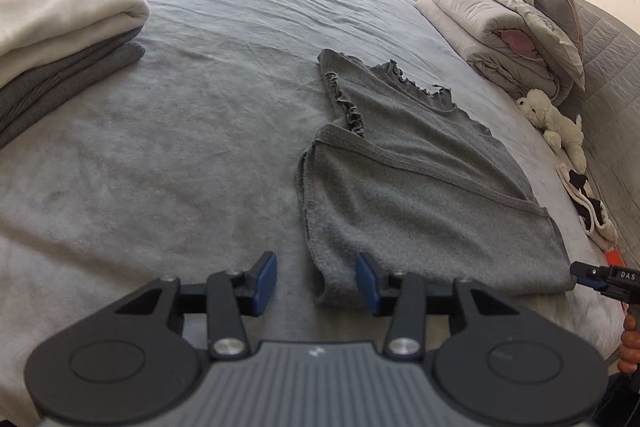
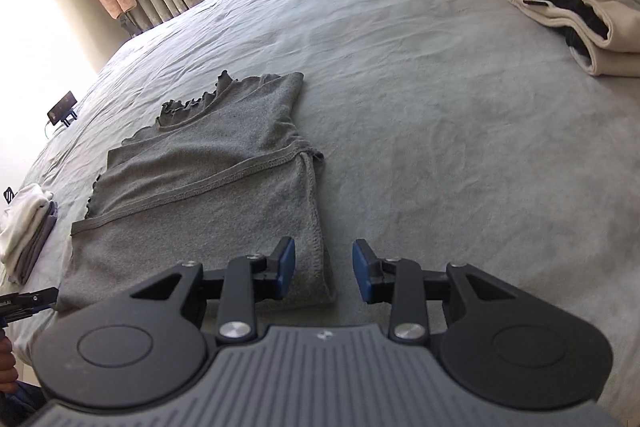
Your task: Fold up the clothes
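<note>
A wide bed [image 1: 180, 131] under a grey sheet is filling the left wrist view, with a stack of folded clothes [image 1: 60, 39] sitting at its left edge and rolled bedding [image 1: 504, 39] piled at the far right. The grey top [image 1: 420, 195] is lying flat in the middle of the bed, its sides turned in over the body so the ruffled neckline is pointing away and the hem is lying nearest the camera. The left gripper [image 1: 316, 281] is hovering at the near left hem corner, jaws spread and holding nothing, with the corner sitting between the pads. The right gripper [image 1: 596, 277] is showing only as a tip at the opposite hem corner; a stuffed toy [image 1: 556, 123] is resting beyond.

In the right wrist view the grey top [image 2: 208, 187] is appearing from the other side, and the right gripper [image 2: 324, 275] is hanging just off the near right hem corner, jaws likewise released, the left pad over the cloth edge. This view alone is showing a cream and black garment [image 2: 580, 23] lying near the toy, a phone on a stand [image 2: 62, 109], and the curtained window.

Judging from this, the lengthwise folds are lying in place and the crosswise fold is in hand: both grippers would need to pinch the hem corners through every layer and carry them evenly toward the neckline.
</note>
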Demonstrator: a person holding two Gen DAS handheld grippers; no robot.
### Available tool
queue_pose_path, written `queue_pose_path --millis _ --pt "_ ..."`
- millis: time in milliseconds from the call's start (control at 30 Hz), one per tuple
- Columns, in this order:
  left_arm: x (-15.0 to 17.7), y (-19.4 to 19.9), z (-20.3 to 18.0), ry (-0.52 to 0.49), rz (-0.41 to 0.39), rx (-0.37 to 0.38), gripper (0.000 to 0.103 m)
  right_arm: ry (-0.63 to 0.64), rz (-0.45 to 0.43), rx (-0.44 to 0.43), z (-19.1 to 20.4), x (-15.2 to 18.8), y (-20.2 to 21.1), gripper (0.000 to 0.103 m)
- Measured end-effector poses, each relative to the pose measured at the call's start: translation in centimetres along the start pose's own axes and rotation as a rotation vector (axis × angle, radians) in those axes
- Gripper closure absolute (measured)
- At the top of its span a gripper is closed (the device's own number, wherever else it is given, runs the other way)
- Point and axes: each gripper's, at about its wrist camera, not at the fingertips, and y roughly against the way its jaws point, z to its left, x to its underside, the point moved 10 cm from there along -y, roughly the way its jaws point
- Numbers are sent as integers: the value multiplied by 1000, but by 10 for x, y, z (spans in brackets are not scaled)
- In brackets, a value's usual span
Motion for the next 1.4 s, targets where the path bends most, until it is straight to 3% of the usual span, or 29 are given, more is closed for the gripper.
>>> queue_pose_path --millis 67,100,133,233,433,633,767,1100,1300,1400 --pt "2 -1 -3 -24 11 5 84 -27 21 -24 -2 5 2 82" --pt "2 -1 -2 -29 13 4 89 -16 24 -22 0 5 1 94" --pt "2 -1 -2 -34 15 3 96 -17 13 -26 0 3 3 98" --pt "2 7 1 -12 14 37 100 -42 -36 -52 -4 -5 16 100" --pt "4 25 1 -14 -5 70 100 -68 -81 -79 -11 -12 30 100" --pt "6 7 3 -74 24 -7 99 -12 -24 6 -12 -4 13 100" --pt "7 7 7 -95 26 -29 90 5 0 39 -14 -1 6 100" --pt "7 8 10 -59 34 -25 85 24 3 51 -13 0 5 100" --pt "7 8 7 -65 38 -33 82 69 8 164 -23 2 2 100" --pt "-1 17 11 -37 6 -46 70 87 -28 165 -21 -3 6 100"
